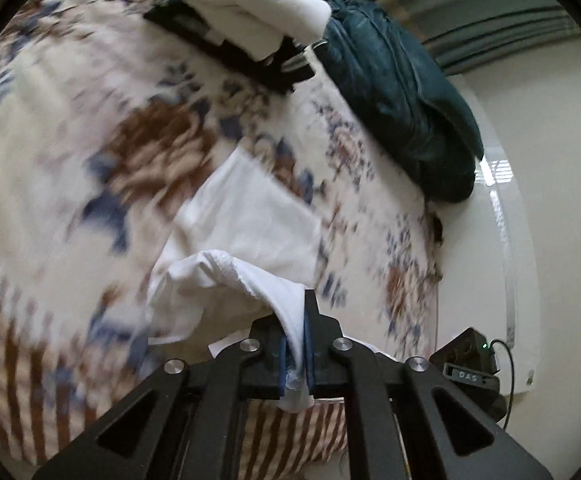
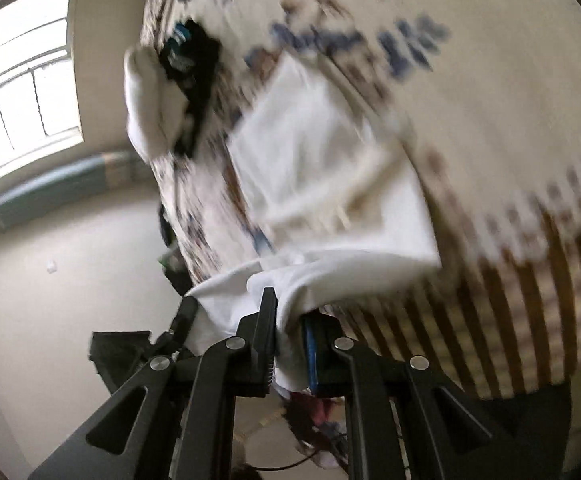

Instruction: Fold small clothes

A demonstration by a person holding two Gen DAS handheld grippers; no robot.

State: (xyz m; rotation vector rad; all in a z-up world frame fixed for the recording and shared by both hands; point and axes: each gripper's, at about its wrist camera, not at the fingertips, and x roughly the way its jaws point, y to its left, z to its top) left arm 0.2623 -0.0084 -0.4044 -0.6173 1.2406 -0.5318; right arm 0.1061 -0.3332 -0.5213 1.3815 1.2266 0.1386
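White garment (image 1: 246,216), small and thin, lies partly on the bedspread (image 1: 70,128) near its striped edge, its near hem lifted off the surface by both grippers.

Bedspread: floral, blue and brown on cream, with brown stripes at the border; soft underlay, badly blurred in both views. Dark teal bundle (image 1: 402,96) sits at the far edge by the wall. Folded white piece (image 1: 250,0) rests on a black item (image 1: 226,44), well apart from the work area.

Garment again: the far part looks flat on the bed, possibly already doubled, though blur prevents certainty. Near edge is gathered and drapes between the two holds.

Left gripper (image 1: 295,344): fingers pressed nearly together, pinching a thin bunch of the white cloth between the blue pads; a tuft pokes out below.

Right gripper (image 2: 288,344): fingers close, clamped on a thicker wad of the same hem. Cloth spills over the left finger.

Handling, as judged: light, limp, no stiffness. It will sag between holds and crease wherever it is bunched. Not fragile and not notably slippery, but a thin pinch could slide out under a tug. Best held at opposite corners of one hem, kept taut, so the fold lands square.
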